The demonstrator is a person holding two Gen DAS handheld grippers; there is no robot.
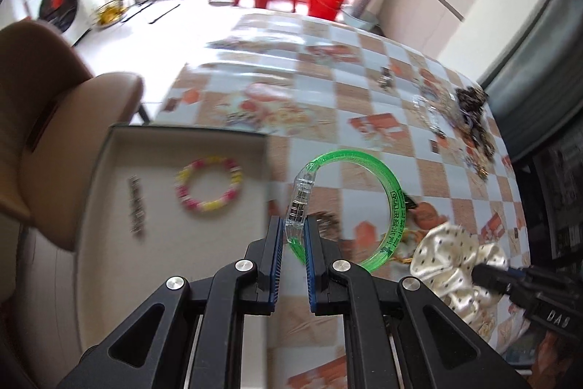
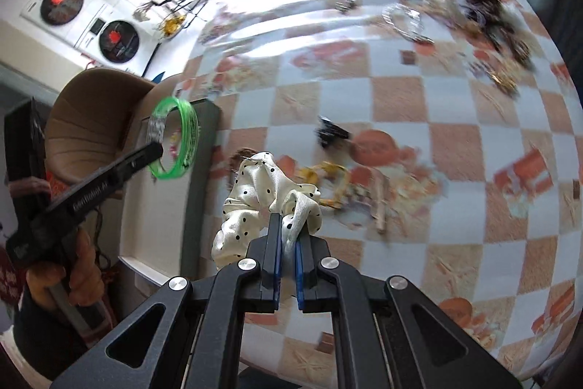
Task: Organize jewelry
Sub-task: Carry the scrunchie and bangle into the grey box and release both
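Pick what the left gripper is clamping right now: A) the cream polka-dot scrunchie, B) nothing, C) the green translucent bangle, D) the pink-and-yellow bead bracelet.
C: the left gripper pinches the green bangle at its clear clasp, while the bead bracelet lies in the box and the scrunchie is in the right gripper.

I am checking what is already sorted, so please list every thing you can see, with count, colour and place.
green bangle: 1, clear green, held above the table next to the box
scrunchie: 1, cream with dark dots, held over the table
box: 1, pale inside, at the table's left edge
beaded bracelet: 1, pink and yellow, inside the box
small dark piece: 1, blurred, inside the box beside the bracelet
jewelry pile: count unclear, dark and gold, far right of the table
clear bracelet: 1, transparent, near the pile
table: 1, orange and white checks
left gripper: fingers shut on the green bangle
right gripper: fingers shut on the scrunchie
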